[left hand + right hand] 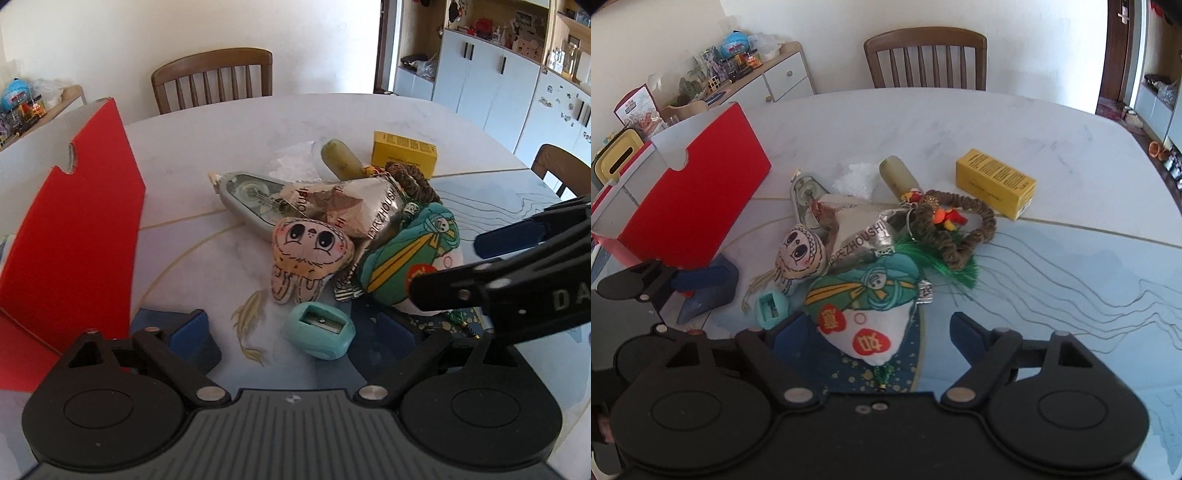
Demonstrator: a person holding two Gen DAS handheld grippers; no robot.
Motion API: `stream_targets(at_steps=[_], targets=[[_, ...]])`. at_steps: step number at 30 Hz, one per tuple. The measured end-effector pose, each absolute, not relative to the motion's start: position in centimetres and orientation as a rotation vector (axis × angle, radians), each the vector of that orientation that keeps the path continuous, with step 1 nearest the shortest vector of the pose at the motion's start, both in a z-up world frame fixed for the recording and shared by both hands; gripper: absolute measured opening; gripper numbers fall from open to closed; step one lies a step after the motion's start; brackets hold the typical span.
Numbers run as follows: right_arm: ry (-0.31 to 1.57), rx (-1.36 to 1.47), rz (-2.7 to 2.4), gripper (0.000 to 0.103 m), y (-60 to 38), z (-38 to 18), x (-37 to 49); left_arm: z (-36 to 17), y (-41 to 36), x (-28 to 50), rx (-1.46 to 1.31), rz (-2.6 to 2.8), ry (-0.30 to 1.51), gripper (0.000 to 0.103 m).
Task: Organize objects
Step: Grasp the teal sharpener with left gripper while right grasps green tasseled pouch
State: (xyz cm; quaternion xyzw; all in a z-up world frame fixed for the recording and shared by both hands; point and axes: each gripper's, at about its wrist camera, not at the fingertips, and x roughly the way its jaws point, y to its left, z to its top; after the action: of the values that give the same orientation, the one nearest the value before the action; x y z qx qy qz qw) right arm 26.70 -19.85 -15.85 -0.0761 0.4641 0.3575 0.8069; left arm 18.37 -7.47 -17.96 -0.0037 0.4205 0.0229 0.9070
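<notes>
Teal pencil sharpener (319, 335) lies on the tabletop (221, 140) between the wide-spread fingers of the left tool (299, 339), untouched. At its 12 o'clock sits the pile: a cartoon-face plush (310, 254), a foil packet (354, 206) and a tape dispenser (251, 203). The right tool (882, 336), jaws wide, straddles the green plush charm (864, 310) without pressing it. A red box (698, 199) stands at 10 o'clock.

"ZHOUSHI" on silver foil packet (864, 236), "DA" on right claw (447, 264)
</notes>
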Motion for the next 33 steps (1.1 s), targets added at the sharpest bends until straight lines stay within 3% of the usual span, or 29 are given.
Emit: stream_targets(at_steps=[10,18,28,33], targets=[[1.025,-0.137,0.758,0.074,-19.1,-16.6,27.0,-17.9,-7.7,18.8,-0.028,0.034,0.877,0.059],[1.033,-0.135,0.763,0.063,-18.6,-16.7,26.6,-17.6,-8.1,18.7,-0.025,0.018,0.885,0.039],[1.017,-0.105,0.756,0.049,-19.0,-16.3,26.3,-17.4,-8.2,18.4,-0.025,0.02,0.894,0.038],[1.001,-0.092,0.752,0.047,-19.6,-15.7,25.4,-16.9,-8.1,17.9,-0.034,0.022,0.89,0.038]])
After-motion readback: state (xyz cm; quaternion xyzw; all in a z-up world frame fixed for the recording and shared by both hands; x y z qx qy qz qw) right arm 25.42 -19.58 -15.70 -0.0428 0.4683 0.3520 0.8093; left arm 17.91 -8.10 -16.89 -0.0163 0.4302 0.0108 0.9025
